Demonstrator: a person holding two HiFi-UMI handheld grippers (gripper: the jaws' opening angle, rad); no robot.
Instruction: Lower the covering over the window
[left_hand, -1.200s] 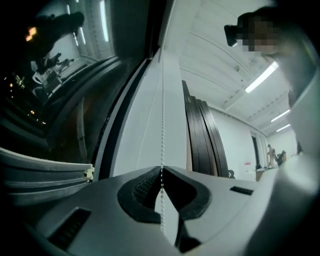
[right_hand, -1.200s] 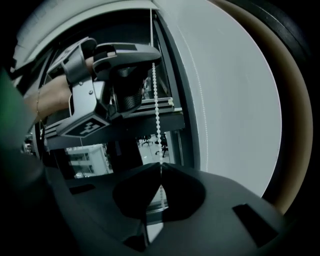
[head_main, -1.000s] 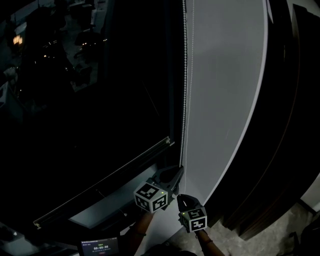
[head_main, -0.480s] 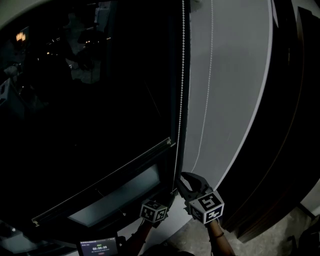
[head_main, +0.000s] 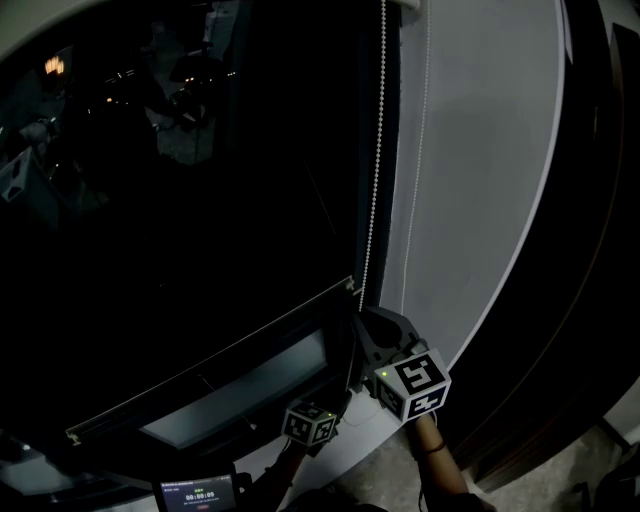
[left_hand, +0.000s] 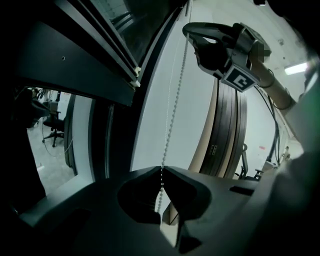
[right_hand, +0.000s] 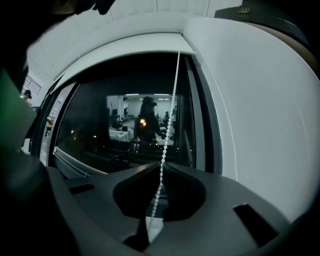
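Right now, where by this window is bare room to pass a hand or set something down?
Free: the pale grey wall between the white bead chain and the dark curved panel at right. The pale strip under the dark window rail looks bare, perhaps a ledge. Crowded: the corner where left claw and right claw clamp the chain.

the two grippers have traded places on the bead chain (head_main: 375, 180) within a second. the left gripper (head_main: 338, 400), which was the upper one a second ago, has dropped toward 6 o'clock and now sits at 7 o'clock of its partner. the right gripper (head_main: 366, 322), lowest at first, has climbed toward 12 o'clock in two steps and is now the higher of the pair. the chain's rear strand (head_main: 415, 200), which ran close beside the front one, now hangs clearly apart from it, toward 3 o'clock, against the wall (head_main: 480, 150).
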